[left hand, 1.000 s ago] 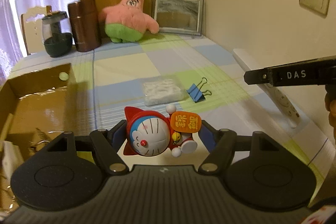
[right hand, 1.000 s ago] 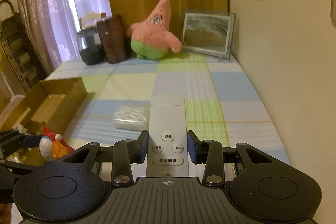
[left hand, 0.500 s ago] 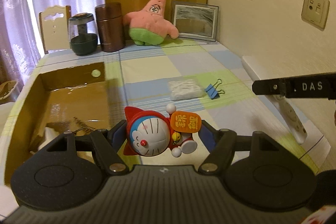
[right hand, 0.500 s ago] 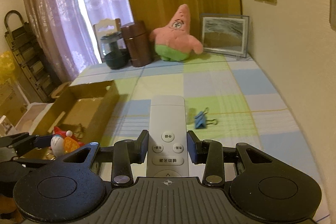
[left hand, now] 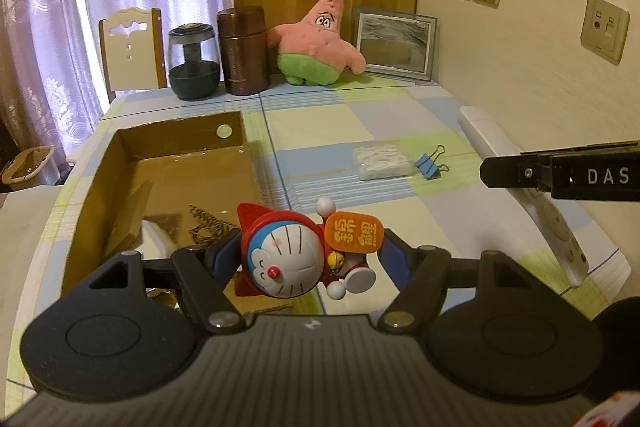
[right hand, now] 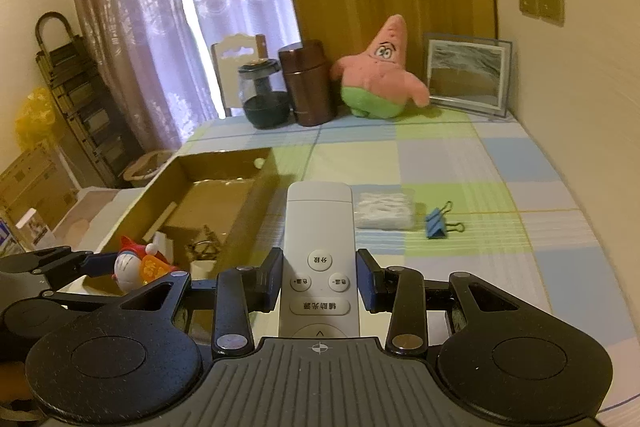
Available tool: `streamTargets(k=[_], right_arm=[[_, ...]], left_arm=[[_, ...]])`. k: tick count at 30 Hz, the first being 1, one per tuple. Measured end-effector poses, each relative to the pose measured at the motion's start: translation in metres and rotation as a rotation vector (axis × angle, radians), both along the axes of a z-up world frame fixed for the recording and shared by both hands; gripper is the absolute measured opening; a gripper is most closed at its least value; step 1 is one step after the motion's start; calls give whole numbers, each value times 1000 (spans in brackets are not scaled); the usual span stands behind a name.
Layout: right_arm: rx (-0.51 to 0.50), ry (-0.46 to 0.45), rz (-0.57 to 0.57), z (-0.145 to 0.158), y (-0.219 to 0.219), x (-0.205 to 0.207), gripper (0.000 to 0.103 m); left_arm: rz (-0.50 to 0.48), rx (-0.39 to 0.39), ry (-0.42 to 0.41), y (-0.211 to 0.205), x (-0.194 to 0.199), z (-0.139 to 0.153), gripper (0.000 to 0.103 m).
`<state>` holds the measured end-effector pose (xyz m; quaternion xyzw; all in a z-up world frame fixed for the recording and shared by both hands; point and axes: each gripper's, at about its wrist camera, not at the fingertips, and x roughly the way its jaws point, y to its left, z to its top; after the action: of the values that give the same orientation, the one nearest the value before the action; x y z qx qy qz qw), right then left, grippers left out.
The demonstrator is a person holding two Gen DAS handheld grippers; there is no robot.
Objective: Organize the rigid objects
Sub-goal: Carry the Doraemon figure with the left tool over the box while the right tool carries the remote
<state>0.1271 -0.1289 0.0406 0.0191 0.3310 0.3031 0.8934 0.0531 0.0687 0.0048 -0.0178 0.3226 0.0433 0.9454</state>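
On the checked tablecloth: one open brown cardboard box (left hand: 120,163), one blue metal binder clip (left hand: 430,163), one clear packet of white cotton swabs (left hand: 382,163). One white plastic remote control (right hand: 319,239); one round-headed cat figurine in red (left hand: 296,259). One pink star plush (left hand: 320,43), one brown cylindrical canister (left hand: 243,51), one dark glass jar (left hand: 194,63), one framed sand picture (left hand: 394,45).

Both wrist views face the far wall — sharing the cardboard box (left hand: 168,163) (right hand: 224,187).

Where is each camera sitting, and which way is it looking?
Left wrist: sits on the left gripper, looking forward and down past the cat figurine toward the cardboard box.
Right wrist: sits on the right gripper, over the remote control.
Both show the pink plush star and binder clip.
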Motion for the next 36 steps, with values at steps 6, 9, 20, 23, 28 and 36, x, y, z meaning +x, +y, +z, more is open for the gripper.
streamTargets(k=[6,9,20,23,28,36], right_arm=[[-7,-6,32,2,19,-15,35],[-8,-7,51,3,31,-21,35],[-21,-10,126,0,80,-39,35],[-24,-2,145,-3,94,-41,35],[-30,3,176,-6,113,-42,35],[-37,0,199,-7,136,-39,35]], left_arm=[[14,8,10,14,-16,3,69],[24,10,15,23,-24,4,69],[62,29,37,59,-42,9,69],[71,33,47,69,-45,8,69],[81,37,61,83,-48,7,69],[101,40,72,103,-50,8,69]])
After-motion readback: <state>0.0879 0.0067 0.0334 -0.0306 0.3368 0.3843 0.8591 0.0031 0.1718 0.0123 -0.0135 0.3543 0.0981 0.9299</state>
